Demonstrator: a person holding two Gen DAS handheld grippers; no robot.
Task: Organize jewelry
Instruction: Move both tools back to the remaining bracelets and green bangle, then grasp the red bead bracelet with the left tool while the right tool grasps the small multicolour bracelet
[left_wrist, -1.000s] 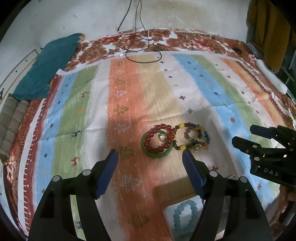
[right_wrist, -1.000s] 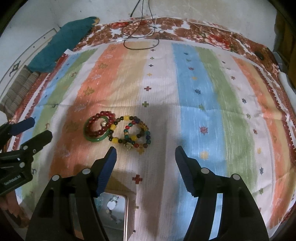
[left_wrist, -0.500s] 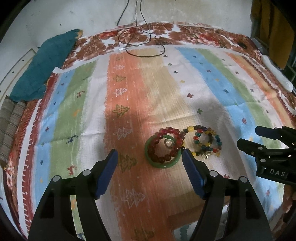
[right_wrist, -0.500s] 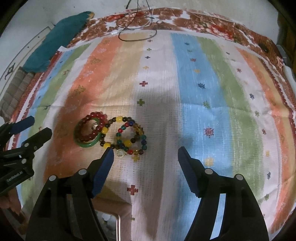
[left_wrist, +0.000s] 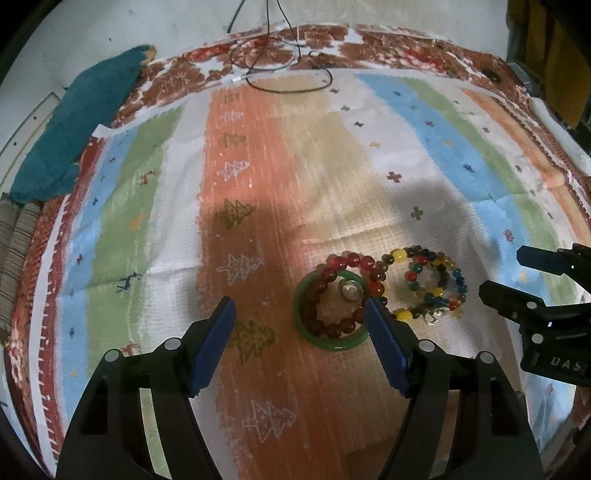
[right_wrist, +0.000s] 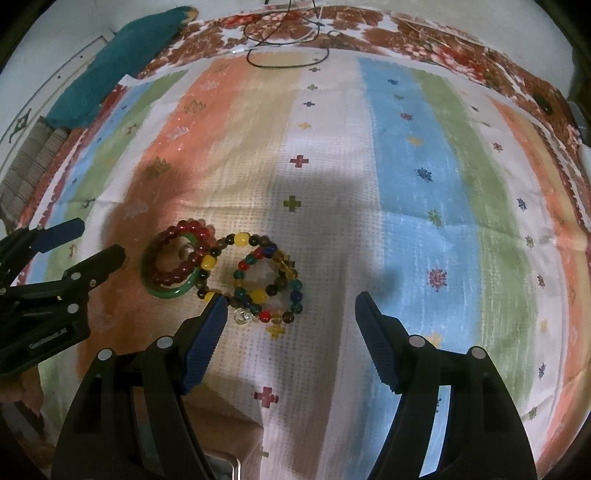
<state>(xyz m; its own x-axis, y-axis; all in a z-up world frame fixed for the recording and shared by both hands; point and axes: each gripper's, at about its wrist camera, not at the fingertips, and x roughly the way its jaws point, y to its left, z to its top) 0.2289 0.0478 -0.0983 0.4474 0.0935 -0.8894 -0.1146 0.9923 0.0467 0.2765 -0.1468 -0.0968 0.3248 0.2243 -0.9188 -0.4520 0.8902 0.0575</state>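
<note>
Although both wrist views take in most of the striped cloth (left_wrist: 332, 177), parts of the scene are cut off or hard to read. At the bottom edge of the right wrist view a pale metallic corner (right_wrist: 231, 467) shows between the fingers, too little of it in frame to name. The surface under the cloth cannot be identified; a brown floral fabric (left_wrist: 369, 40) edges the far side, and a black cable (left_wrist: 288, 79) loops there.

Four pieces of jewelry can be counted, lying in one touching cluster on the cloth. One green bangle (left_wrist: 334, 345) lies flat, and one dark red bead bracelet (left_wrist: 341, 293) rests partly inside it and partly over its far rim. One small pale ring-like piece (left_wrist: 350, 288) sits within the red bracelet; its make is unclear. One multicoloured bead bracelet (left_wrist: 430, 284), looped on itself, lies just beside the bangle, with a small silvery charm (right_wrist: 242, 316) at its near edge. Exact bead counts cannot be made out.

The left gripper (left_wrist: 299, 314) hovers with its jaws spread and nothing between the pads; the bangle is partly hidden behind its right fingertip. The right gripper (right_wrist: 291, 306) likewise has its jaws spread and empty, its left fingertip covering the edge of the multicoloured bracelet. One teal cloth (right_wrist: 125, 59) lies at the far left corner.
</note>
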